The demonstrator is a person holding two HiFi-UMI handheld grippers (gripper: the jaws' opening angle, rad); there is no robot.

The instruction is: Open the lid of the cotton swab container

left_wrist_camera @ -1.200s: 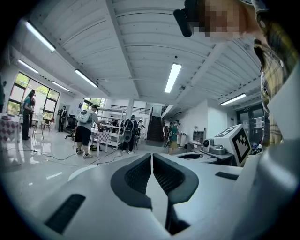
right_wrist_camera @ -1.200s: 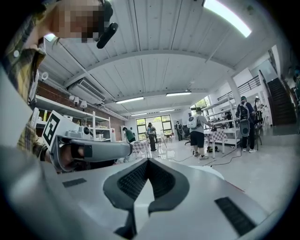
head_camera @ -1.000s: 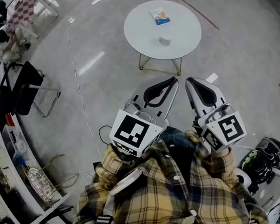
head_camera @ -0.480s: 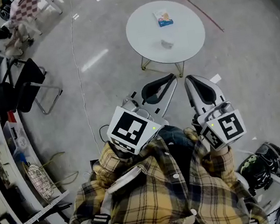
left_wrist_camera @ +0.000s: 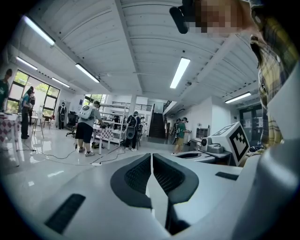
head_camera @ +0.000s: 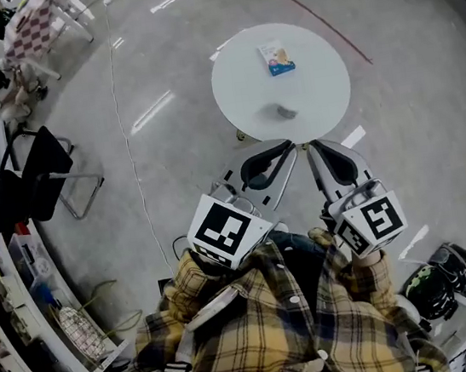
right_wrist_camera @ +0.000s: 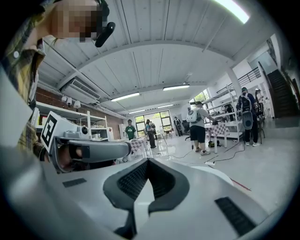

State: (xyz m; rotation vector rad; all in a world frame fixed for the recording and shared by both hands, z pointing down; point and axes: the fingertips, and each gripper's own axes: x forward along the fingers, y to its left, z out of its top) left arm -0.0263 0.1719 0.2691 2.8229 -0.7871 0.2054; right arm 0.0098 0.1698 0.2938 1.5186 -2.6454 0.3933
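1. Cotton swab container (head_camera: pixel 285 111): I took it to be the small greyish item on the round white surface (head_camera: pixel 322 82), near the closer edge. It was too small in the head view for me to read the lid.
2. A blue-and-white box (head_camera: pixel 275 57) lay farther back on the same surface, well apart from the container.
3. Left gripper (head_camera: pixel 286 144): jaws were together with nothing between them, and its own view (left_wrist_camera: pixel 152 157) showed the pads meeting along one seam. In the head view its tip showed at the surface's near edge, apart from the container.
4. Right gripper (head_camera: pixel 315 145): jaws were together as well and empty, as its own view (right_wrist_camera: pixel 148 161) showed. It sat just beside the left one, and both pointed toward the surface.
5. Marker cubes (head_camera: pixel 226 229) (head_camera: pixel 374 219) sat at the rear of each gripper, just above the person's plaid shirt (head_camera: pixel 279 329).
6. Farther out there was grey floor (head_camera: pixel 167 147), a thin cable (head_camera: pixel 133 178) running across it, a black chair (head_camera: pixel 37 170) and shelving (head_camera: pixel 7 290) on the left.
7. Both gripper views looked across a hall with people (left_wrist_camera: pixel 86 129) (right_wrist_camera: pixel 198 126) standing by tables and ceiling lights (left_wrist_camera: pixel 180 72) overhead.
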